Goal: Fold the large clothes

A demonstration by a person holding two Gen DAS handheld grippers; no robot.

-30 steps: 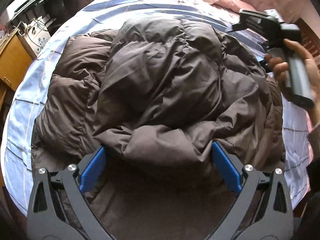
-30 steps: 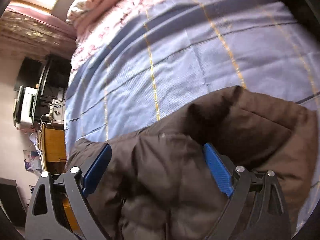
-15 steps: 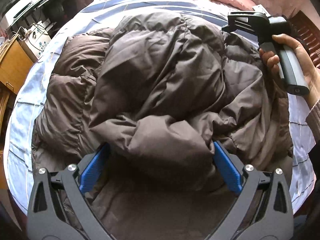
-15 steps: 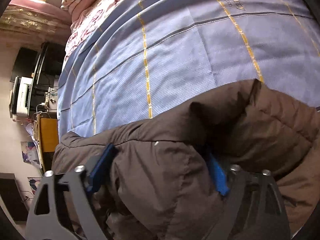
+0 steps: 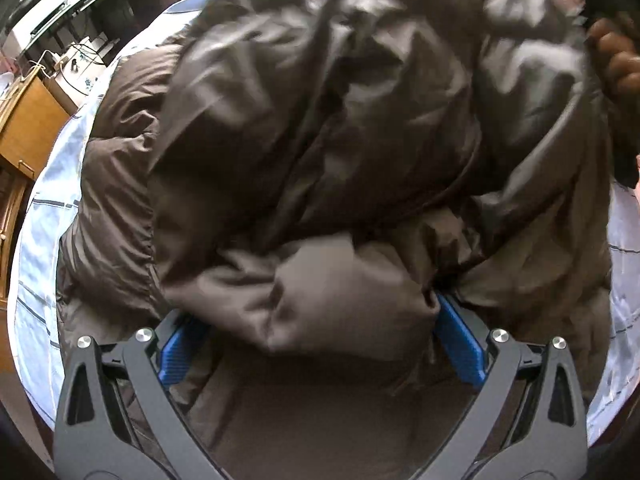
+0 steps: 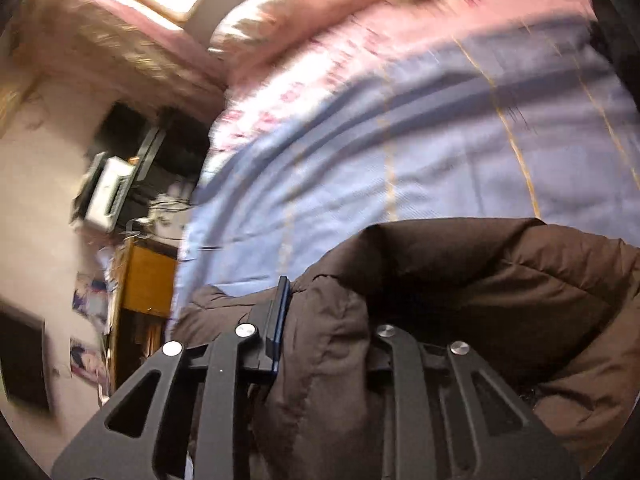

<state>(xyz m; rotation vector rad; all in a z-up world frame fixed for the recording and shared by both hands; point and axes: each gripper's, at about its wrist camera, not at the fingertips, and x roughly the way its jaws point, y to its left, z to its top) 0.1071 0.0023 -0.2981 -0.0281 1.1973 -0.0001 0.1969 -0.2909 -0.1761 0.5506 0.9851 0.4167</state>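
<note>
While both views are blurred, the bulky dark-brown puffer jacket [image 5: 320, 140] is seen heaped on the pale-blue striped bedsheet [image 6: 420, 152]. Left gripper [image 5: 316, 340]: blue-padded fingers [image 5: 460, 344] spread wide, a puffy fold bulging between them. Right gripper [image 6: 328, 332]: fingers drawn close, pinching a jacket fold. A yellow wooden cabinet [image 6: 148, 280] stands beside the bed.
</note>
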